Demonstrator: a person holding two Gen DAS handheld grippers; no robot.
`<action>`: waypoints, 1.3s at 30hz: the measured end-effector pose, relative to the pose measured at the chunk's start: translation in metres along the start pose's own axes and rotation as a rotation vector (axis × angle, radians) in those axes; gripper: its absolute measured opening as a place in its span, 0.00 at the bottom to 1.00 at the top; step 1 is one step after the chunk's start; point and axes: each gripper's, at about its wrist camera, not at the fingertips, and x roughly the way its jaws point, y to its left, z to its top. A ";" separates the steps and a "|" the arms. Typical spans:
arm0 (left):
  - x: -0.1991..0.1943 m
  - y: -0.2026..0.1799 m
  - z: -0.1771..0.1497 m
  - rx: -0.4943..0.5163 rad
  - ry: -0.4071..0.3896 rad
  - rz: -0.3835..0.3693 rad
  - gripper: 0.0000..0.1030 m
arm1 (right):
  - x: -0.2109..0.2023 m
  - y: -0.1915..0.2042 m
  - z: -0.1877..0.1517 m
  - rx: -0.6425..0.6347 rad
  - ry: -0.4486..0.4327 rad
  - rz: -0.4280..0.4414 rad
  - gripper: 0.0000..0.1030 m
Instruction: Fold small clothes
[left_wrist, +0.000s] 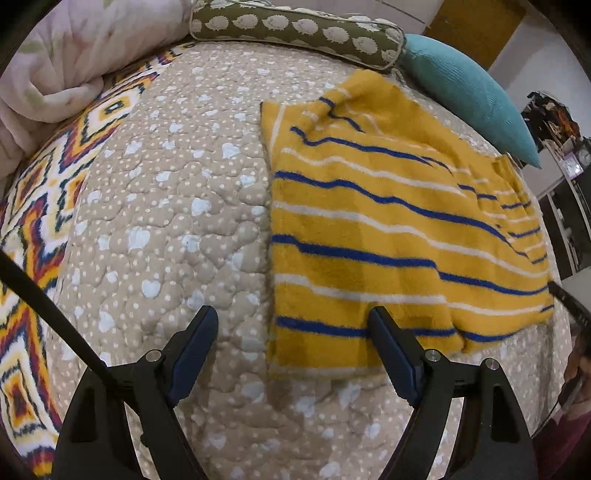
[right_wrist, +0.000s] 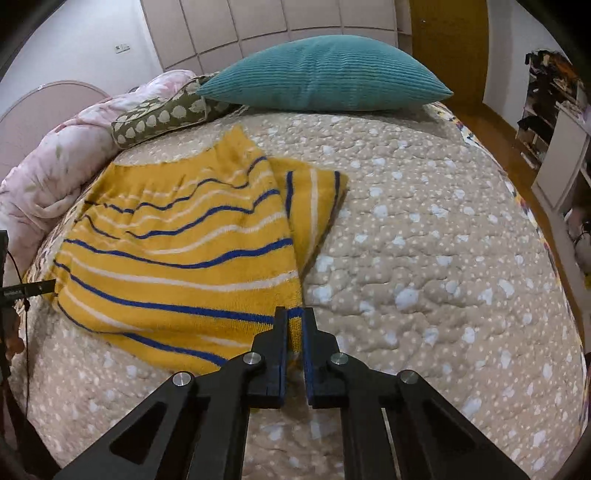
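A small yellow garment (left_wrist: 388, 236) with blue and white stripes lies spread on a beige dotted quilt (left_wrist: 166, 206). My left gripper (left_wrist: 293, 314) stands open over the garment's near left corner, one finger above the quilt and the other above the fabric. In the right wrist view the same garment (right_wrist: 177, 251) lies to the left, with a sleeve folded out at its far right. My right gripper (right_wrist: 294, 314) is shut on the garment's near right corner, and yellow cloth shows between the pads.
A teal cushion (right_wrist: 325, 74) and an olive bolster with white spots (left_wrist: 295, 29) lie at the far edge of the bed. A pink rolled duvet (left_wrist: 55, 66) sits at the left. A patterned blanket (left_wrist: 33, 236) shows under the quilt. Wooden floor and shelves (right_wrist: 546, 122) lie at the right.
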 end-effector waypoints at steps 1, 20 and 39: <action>-0.001 -0.001 -0.002 0.005 0.001 0.005 0.80 | -0.004 0.000 0.002 0.017 -0.003 0.005 0.13; 0.016 -0.023 0.005 0.006 -0.073 0.112 0.86 | 0.101 0.064 0.085 -0.066 -0.054 -0.103 0.56; 0.018 -0.021 0.005 -0.005 -0.078 0.111 0.89 | 0.079 0.147 0.078 -0.151 -0.030 0.067 0.57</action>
